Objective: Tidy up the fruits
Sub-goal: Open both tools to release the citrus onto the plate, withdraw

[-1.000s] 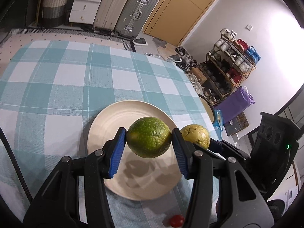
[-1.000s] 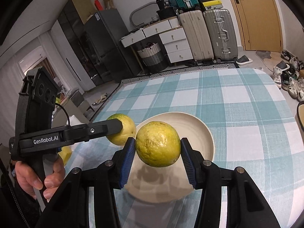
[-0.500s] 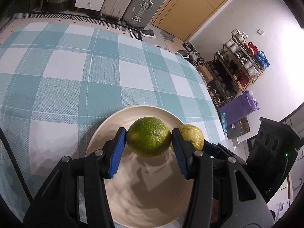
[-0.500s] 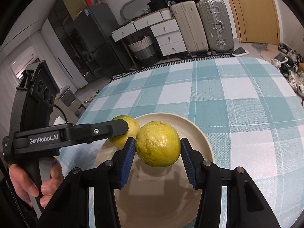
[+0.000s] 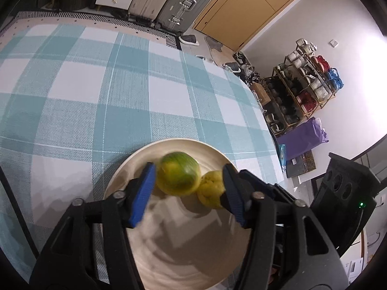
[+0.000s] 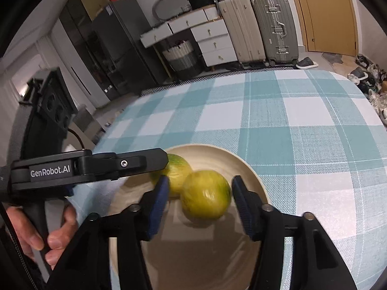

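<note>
Two citrus fruits on the plate, both grippers spread

The left gripper [image 5: 187, 193] and right gripper [image 6: 199, 203] gape around the motion-blurred green fruit [image 5: 178, 177] and yellow fruit [image 6: 205, 194], which touch on the cream plate [image 6: 241, 162]; the plate's near edge is hidden behind fingers.

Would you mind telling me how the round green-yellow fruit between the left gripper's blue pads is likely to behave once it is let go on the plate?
The round green-yellow fruit would probably roll, being near-spherical on the smooth cream plate. The plate's raised rim and the neighbouring yellow fruit should likely check it. It looks firm, so the left gripper, whose pads stand apart from it, probably left no dent.
</note>
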### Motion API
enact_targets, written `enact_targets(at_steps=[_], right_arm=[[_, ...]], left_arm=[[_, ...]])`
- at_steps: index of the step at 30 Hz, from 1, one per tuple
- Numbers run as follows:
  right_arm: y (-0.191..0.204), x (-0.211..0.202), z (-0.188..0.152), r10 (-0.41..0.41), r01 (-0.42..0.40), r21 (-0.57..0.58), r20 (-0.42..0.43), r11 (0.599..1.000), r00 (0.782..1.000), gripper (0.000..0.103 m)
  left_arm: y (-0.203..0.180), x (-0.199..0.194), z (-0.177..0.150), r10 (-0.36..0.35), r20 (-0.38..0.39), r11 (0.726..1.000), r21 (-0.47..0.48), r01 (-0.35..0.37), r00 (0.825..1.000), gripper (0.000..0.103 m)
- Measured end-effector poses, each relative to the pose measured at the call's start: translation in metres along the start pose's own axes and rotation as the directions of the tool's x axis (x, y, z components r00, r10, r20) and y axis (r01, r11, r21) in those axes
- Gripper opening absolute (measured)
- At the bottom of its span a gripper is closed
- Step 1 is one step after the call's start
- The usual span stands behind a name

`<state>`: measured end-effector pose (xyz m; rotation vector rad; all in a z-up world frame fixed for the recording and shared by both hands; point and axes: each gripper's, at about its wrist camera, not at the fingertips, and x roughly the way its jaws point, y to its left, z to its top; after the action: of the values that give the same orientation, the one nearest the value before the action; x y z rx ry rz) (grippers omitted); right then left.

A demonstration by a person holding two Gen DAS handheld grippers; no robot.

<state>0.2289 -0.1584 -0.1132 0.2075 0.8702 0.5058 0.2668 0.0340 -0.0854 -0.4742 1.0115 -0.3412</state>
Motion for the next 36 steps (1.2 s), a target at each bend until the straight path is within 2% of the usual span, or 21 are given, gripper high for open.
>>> enact_targets(at_steps=[6, 8, 15, 21, 23, 26, 29, 36], right_arm=[[0.007, -0.028, -0.002, -0.003, 0.005, -0.024, 0.056, 1.0, 0.998, 0.072], [0.009, -0.037, -0.004, -0.015, 0.017, -0.031, 0.069, 0.999, 0.997, 0.077], [0.011, -0.067, -0.015, -0.041, 0.043, -0.018, 0.097, 0.999, 0.994, 0.082], [0.019, -0.088, -0.025, -0.04, 0.043, -0.031, 0.109, 0.999, 0.993, 0.083], [0.023, -0.096, -0.027, -0.038, 0.044, -0.049, 0.118, 0.998, 0.992, 0.084], [0.027, -0.113, -0.032, -0.044, 0.054, -0.059, 0.157, 0.997, 0.987, 0.098], [0.031, -0.128, -0.038, -0.031, 0.045, -0.067, 0.193, 0.997, 0.981, 0.098], [0.043, -0.149, -0.055, -0.03, 0.052, -0.098, 0.212, 0.994, 0.977, 0.101]], left_arm=[[-0.005, -0.024, -0.009, 0.038, 0.031, 0.999, 0.005, -0.038, 0.999, 0.062], [-0.008, -0.032, -0.016, 0.079, 0.035, 0.997, 0.015, -0.08, 0.996, 0.072], [-0.016, -0.061, -0.047, 0.156, 0.062, 0.986, 0.048, -0.159, 0.986, 0.072], [-0.031, -0.086, -0.074, 0.251, 0.125, 0.958, 0.11, -0.265, 0.96, 0.076], [-0.036, -0.095, -0.081, 0.263, 0.142, 0.951, 0.126, -0.281, 0.954, 0.077], [-0.045, -0.106, -0.091, 0.28, 0.168, 0.941, 0.144, -0.305, 0.945, 0.08], [-0.052, -0.117, -0.101, 0.297, 0.194, 0.931, 0.159, -0.329, 0.935, 0.083], [-0.065, -0.136, -0.12, 0.336, 0.239, 0.913, 0.153, -0.377, 0.911, 0.091]])
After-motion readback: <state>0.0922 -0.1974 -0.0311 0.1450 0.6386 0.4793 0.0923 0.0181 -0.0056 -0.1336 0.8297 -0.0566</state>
